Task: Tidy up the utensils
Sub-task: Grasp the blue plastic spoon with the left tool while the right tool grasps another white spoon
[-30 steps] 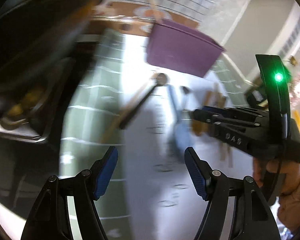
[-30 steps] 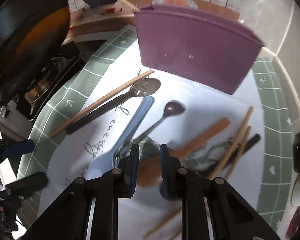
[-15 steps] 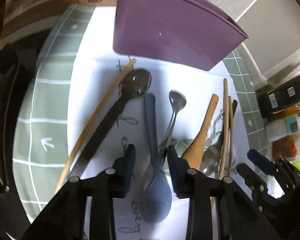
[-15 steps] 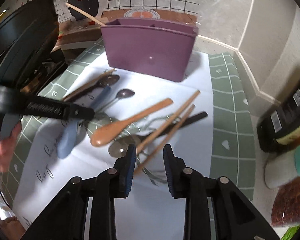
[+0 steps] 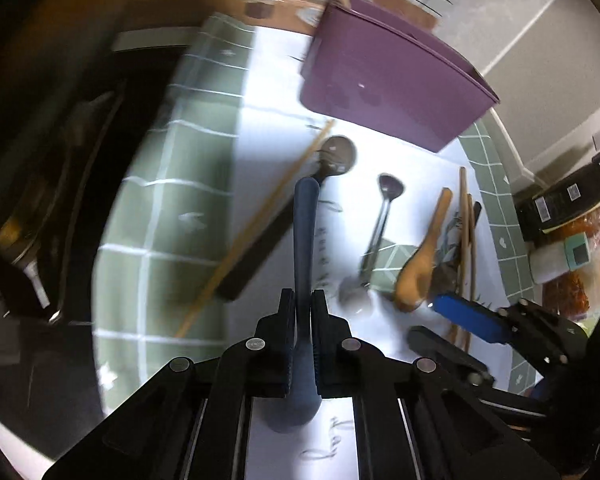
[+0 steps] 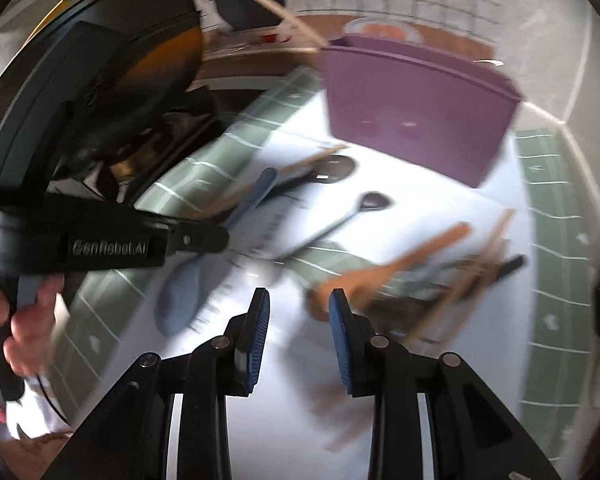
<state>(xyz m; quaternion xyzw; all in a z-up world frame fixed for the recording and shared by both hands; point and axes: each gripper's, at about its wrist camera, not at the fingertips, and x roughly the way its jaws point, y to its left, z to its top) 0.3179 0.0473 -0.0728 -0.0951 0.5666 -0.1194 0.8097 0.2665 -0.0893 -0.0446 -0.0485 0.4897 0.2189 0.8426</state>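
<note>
Fingers of the left gripper are clamped on the neck of the blue spoon, its handle pointing toward the purple utensil holder at the back of the white mat. The right gripper hovers with its fingers parted around nothing, just above the wooden spoon, which lies on the mat beside chopsticks and a metal spoon.
</note>
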